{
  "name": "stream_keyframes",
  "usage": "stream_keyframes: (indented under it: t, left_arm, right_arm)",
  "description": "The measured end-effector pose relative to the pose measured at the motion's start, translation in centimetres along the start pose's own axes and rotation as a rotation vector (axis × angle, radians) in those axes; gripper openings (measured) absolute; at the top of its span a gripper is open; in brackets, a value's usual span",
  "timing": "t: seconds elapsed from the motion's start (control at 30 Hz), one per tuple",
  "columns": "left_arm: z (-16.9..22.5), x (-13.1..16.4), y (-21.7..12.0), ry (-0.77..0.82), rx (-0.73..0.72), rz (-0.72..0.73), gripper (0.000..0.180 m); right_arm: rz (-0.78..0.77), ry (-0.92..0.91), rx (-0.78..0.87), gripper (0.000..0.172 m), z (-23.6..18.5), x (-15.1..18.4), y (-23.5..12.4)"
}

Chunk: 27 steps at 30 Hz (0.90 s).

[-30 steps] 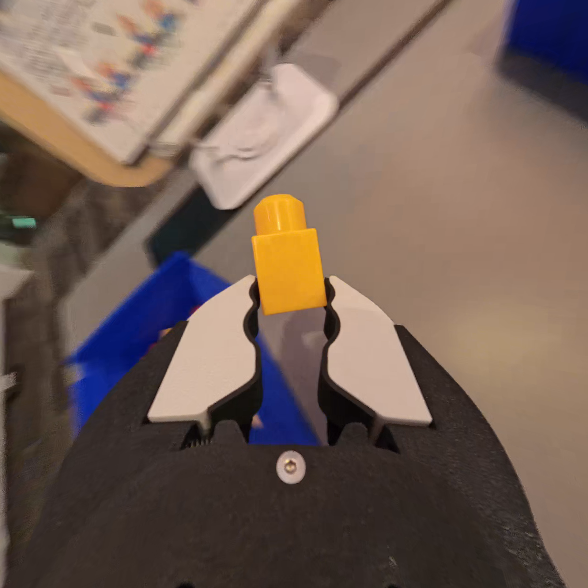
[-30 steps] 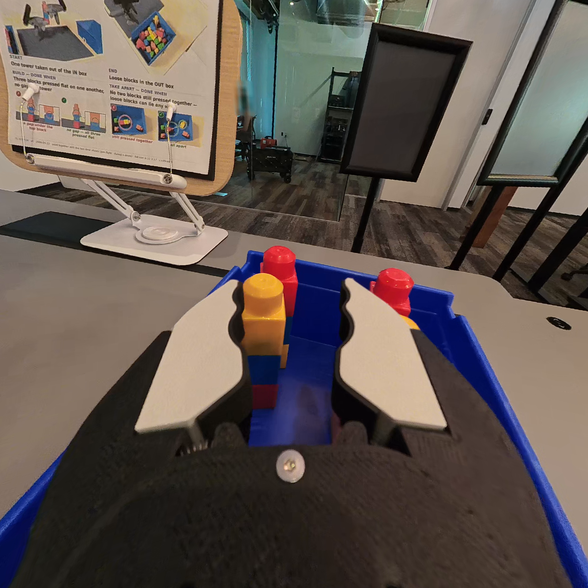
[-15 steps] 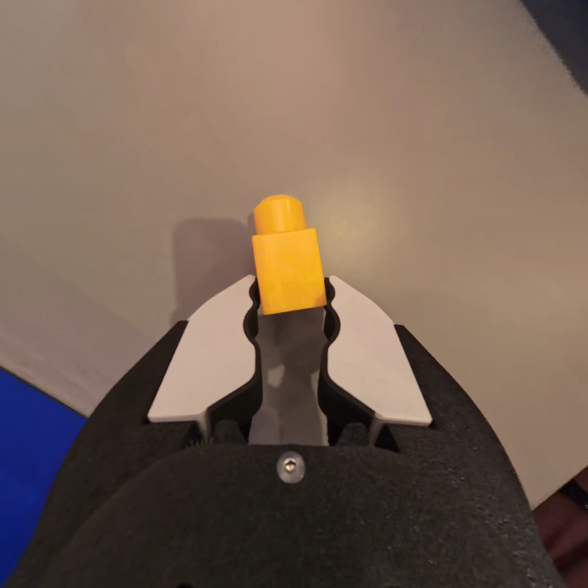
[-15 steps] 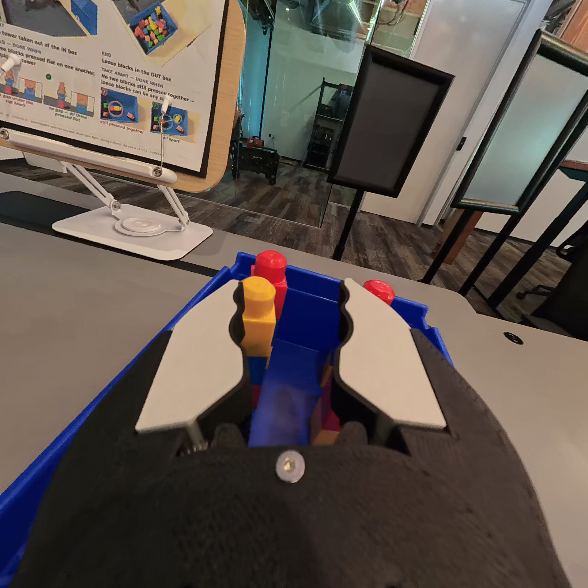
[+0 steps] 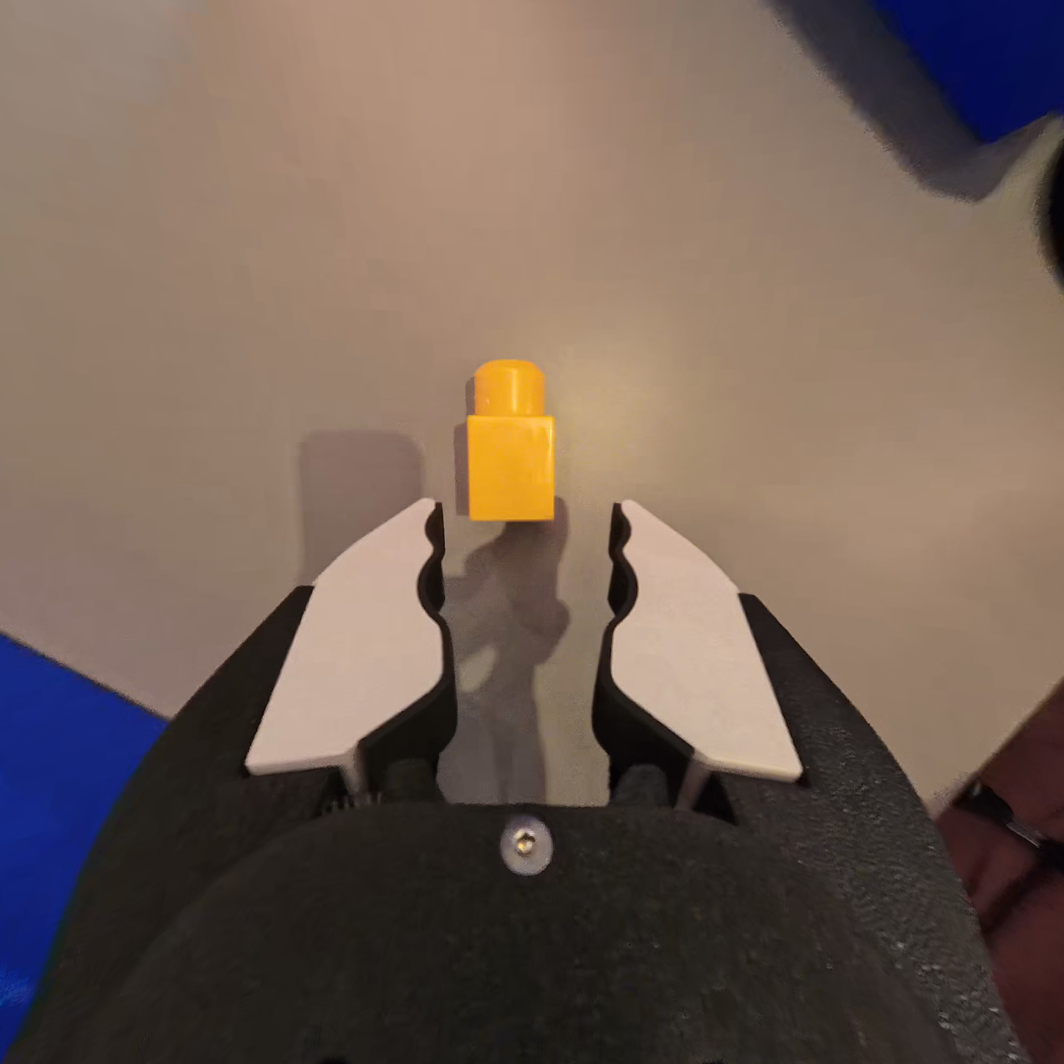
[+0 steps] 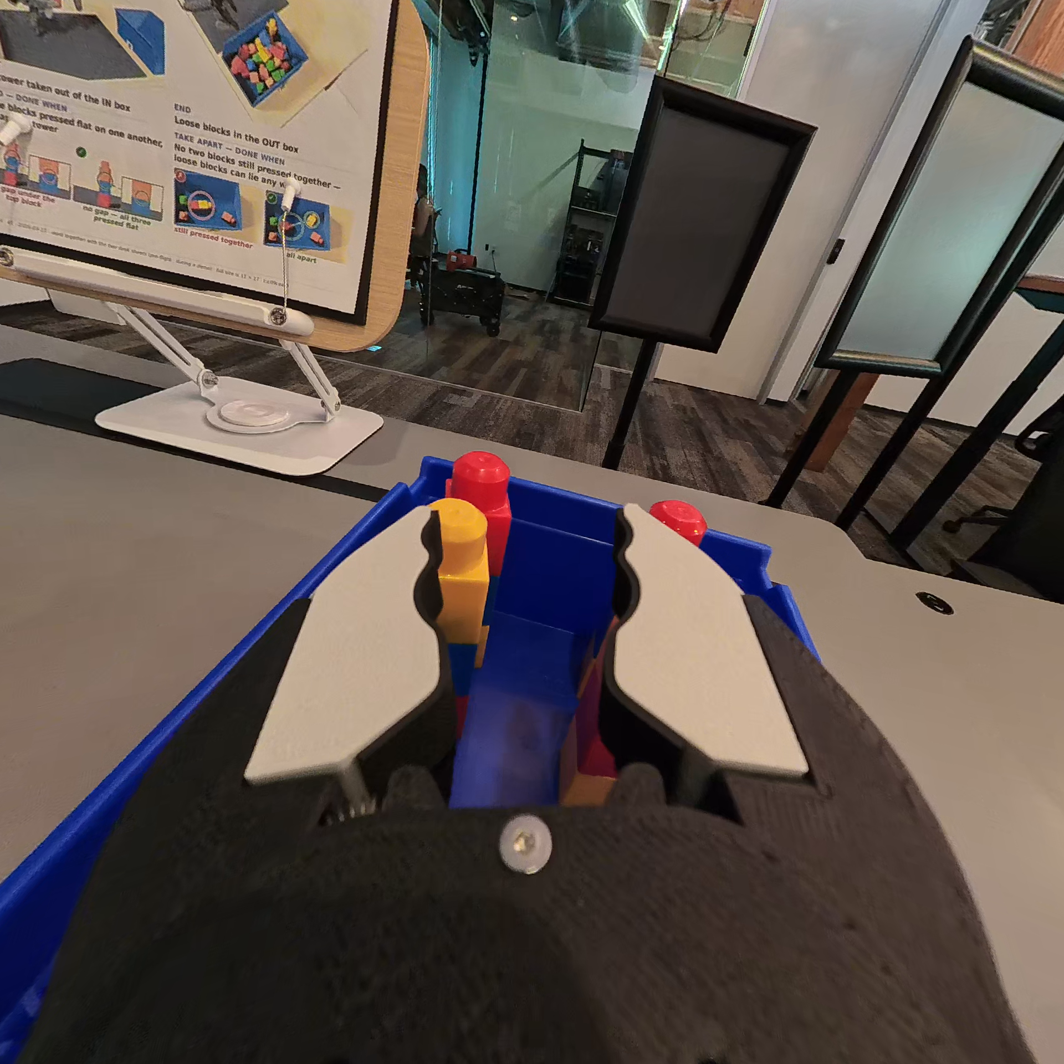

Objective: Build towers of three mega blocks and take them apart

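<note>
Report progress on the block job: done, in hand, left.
Done: one yellow block lies alone on the grey table, clear of the open left gripper. In hand: the open right gripper hangs over the blue bin. Left: the yellow-topped tower remains assembled.

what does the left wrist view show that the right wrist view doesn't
Only the left wrist view shows a single yellow plastic block lying on the grey tabletop, just ahead of the open left gripper, whose pads are clear of it.

Only the right wrist view shows the open right gripper over a blue plastic bin holding a yellow-topped stacked tower and red-topped blocks, plus an instruction board on a white stand.

Both share a grey tabletop, blue bin plastic at the edges, and open jaws holding nothing.
</note>
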<state>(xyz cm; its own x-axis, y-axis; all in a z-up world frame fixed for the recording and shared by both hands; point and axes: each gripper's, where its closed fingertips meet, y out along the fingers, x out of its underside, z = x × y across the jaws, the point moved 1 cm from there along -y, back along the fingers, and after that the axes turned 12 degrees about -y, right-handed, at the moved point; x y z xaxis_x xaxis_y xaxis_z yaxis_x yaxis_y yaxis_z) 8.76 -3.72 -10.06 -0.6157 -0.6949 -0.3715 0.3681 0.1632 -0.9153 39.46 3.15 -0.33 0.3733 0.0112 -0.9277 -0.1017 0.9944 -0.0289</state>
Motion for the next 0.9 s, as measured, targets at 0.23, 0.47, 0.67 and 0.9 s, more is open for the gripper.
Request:
stream_keyframes:
  t: [0.23,0.47,0.67,0.9]
  left_arm:
    - [-6.9,0.0,-13.4,0.001,-0.175,0.301,0.059]
    - [-14.8,4.9,-16.5,-0.076,-0.074,0.337,0.048]
    - [-17.0,9.6,-12.7,-0.004,-0.091,0.087,0.053]
    - [-16.8,10.1,-7.1,0.032,0.021,-0.073,0.065]
  right_arm:
    - [0.002,0.005,-0.002,0.058,-0.1,0.1,0.0]
    - [0.010,0.044,-0.019,0.058,-0.5,0.2,0.1]
    - [0.006,0.064,-0.029,0.058,-0.5,0.6,0.3]
    - [0.007,0.100,-0.031,0.059,-0.4,0.9,0.2]
